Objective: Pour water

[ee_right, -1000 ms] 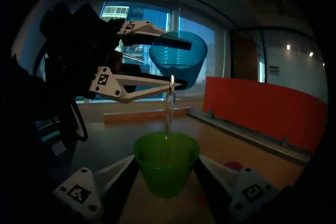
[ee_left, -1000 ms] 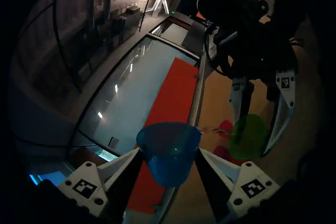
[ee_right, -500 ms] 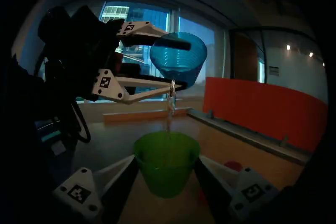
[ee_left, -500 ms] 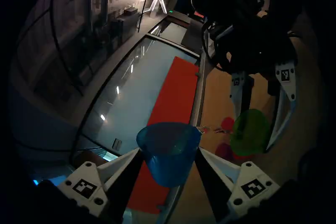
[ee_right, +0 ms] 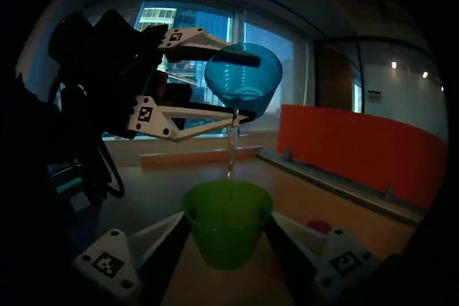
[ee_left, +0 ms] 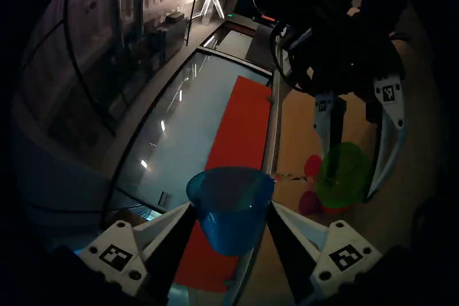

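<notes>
Right gripper view is showing where trouble could start: the right gripper [ee_right: 227, 219] is pressing both fingers against the sides of the green cup [ee_right: 227, 240], holding it upright over the wooden table [ee_right: 321, 205]. A loosening grip or a small sideways drift would be carrying the rim out from under the stream. Above it, the left gripper [ee_right: 252, 88] is clamping the blue cup [ee_right: 244, 76] the same way — one finger on each side, jaws narrowed to the cup's width. It is tipping the cup so that a thin thread of water [ee_right: 231, 148] is falling from the lower lip into the green cup. That thread seems to be entering close to the far rim rather than the middle, so a steeper tilt could be sending it past the cup and onto the table. How full the green cup is getting is hard to tell in this dim light — overfilling is the other risk. Behind them an orange panel [ee_right: 367, 145] is running along the table's far edge.
</notes>
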